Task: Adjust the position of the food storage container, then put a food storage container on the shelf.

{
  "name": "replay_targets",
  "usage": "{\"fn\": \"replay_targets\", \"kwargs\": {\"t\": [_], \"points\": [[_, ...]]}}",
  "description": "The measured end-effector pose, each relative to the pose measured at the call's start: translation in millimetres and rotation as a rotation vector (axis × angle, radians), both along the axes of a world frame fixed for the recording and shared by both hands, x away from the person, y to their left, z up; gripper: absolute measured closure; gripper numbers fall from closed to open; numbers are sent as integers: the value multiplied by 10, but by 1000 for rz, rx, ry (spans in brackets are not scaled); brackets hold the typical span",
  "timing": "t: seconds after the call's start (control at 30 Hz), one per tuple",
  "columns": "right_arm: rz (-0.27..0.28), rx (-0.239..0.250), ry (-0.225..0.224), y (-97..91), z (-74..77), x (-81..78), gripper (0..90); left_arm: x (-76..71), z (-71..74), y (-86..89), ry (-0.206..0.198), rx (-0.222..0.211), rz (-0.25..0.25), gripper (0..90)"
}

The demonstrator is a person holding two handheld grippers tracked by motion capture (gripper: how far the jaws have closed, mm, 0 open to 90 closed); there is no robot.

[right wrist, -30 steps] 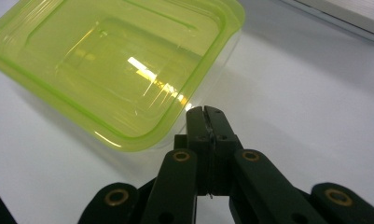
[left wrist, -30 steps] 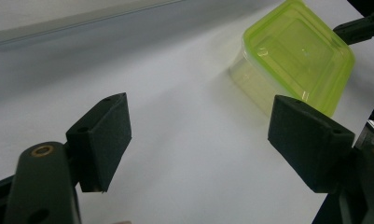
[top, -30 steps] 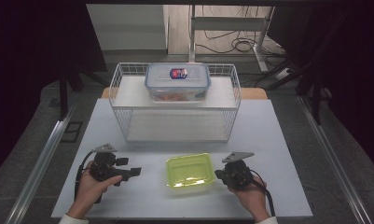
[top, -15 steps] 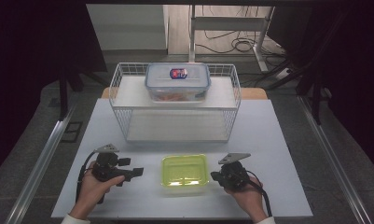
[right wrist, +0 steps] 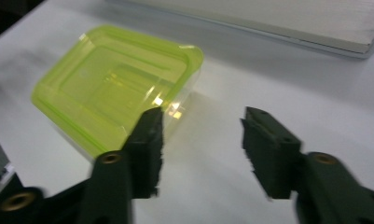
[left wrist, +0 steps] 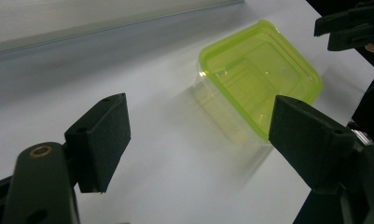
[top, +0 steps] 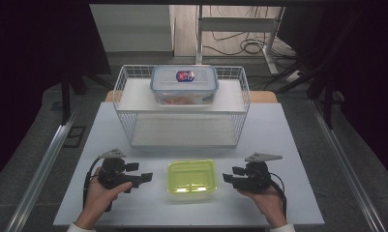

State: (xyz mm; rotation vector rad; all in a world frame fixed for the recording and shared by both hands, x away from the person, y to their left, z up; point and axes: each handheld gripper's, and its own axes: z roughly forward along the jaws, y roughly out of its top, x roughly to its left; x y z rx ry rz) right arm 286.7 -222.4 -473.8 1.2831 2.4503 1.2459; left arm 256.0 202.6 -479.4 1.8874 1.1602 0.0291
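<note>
In the high view, the green-lidded container [top: 192, 176] is sitting low in the middle of the frame on the white counter [top: 298, 145], flat and upright, squarely between the two hands. That placing is leaving a free side for each tool to approach. The left hand-held gripper [top: 145, 177] is lying at the lower left, pointing toward the container with a gap between them. The right hand-held gripper [top: 229, 178] is sitting at the lower right, facing it too and just beside its edge without touching. Above them, in the upper middle, a wire basket [top: 124, 96] is standing with a clear lidded box [top: 184, 85] on its upper shelf, well apart from the hands.

In the left gripper view, the left hand-held gripper [left wrist: 198, 140] is standing wide open with nothing between its jaws; the container [left wrist: 259, 84] is lying toward the upper right, beyond the jaws.

In the right gripper view, the right hand-held gripper [right wrist: 201, 135] has just been opening its jaws, and bare counter is showing between them. The container [right wrist: 114, 84] is lying at the upper left, behind one jaw, so it appears let go and resting on its own base.
</note>
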Motion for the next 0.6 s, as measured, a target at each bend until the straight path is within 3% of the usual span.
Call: {"fn": "replay_targets", "kwargs": {"t": [0.2,0.5,0.6], "points": [[-1,37,9,-23,-6,4,340,0,21,-25,-1,-9,16,207],[16,58,23,-5,-25,21,336,10,-19,-96,9,-3,12,213],[19,64,21,12,-32,26,335,32,-31,-165,27,-29,6,212]]}}
